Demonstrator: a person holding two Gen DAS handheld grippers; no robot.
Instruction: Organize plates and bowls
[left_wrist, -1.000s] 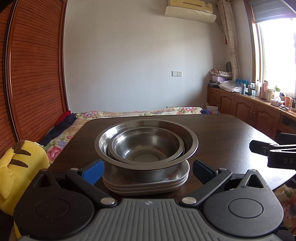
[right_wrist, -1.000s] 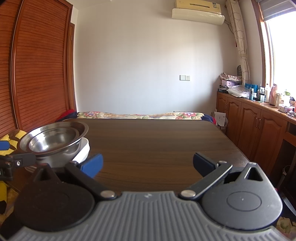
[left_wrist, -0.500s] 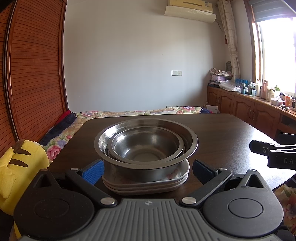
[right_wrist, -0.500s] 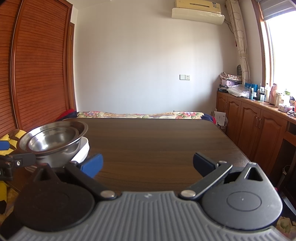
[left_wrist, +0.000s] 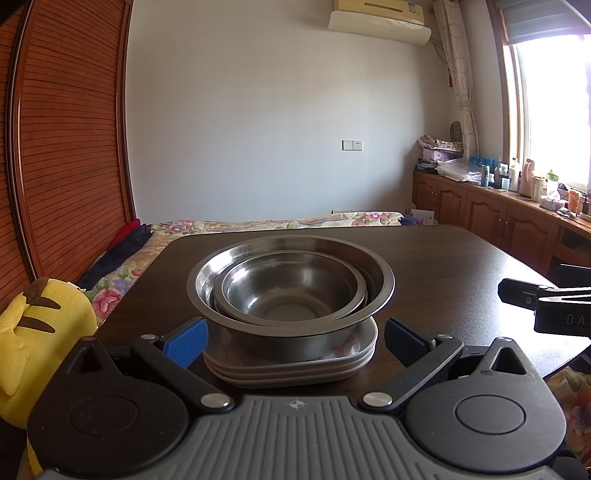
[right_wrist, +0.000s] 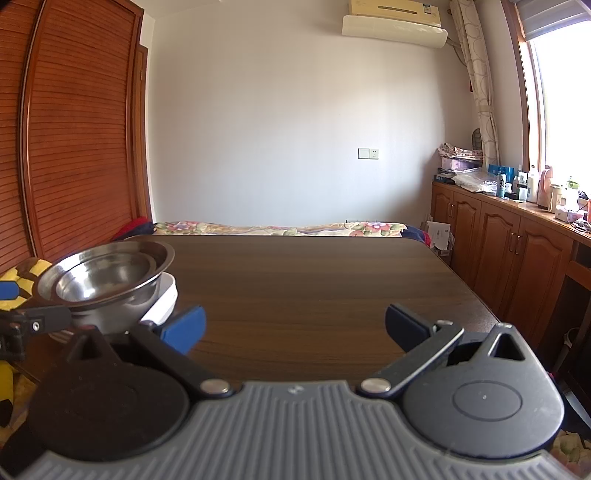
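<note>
Right now I count two steel bowls: a small bowl (left_wrist: 288, 291) nested inside a large bowl (left_wrist: 373, 273). Both sit on a stack of white plates (left_wrist: 295, 363); I make out three plate rims from my left camera, though the lowest edges blur together. The whole pile stands near the front left corner of the dark wooden table (left_wrist: 443, 266).

My left gripper (left_wrist: 295, 338) is spread wide, one blue pad (left_wrist: 184, 341) on either side of the plate stack, close to it but not touching, and it holds nothing. My right gripper (right_wrist: 295, 328) is equally wide apart over bare tabletop, gripping nothing, with the pile off to its left. In the right view the large bowl (right_wrist: 110, 266) partly hides the plates (right_wrist: 166, 295), and one finger of the left gripper (right_wrist: 33, 325) crosses in front of them. In the left view a finger of the right gripper (left_wrist: 546, 299) reaches in from the right edge, well apart from the pile.

Around the table: one yellow plush toy (left_wrist: 33, 332) at the left, a bed with a floral cover (left_wrist: 280, 223) behind, wooden cabinets (left_wrist: 491, 218) on the right topped with bottles and clutter, and one air conditioner (left_wrist: 380, 18) high on the wall.
</note>
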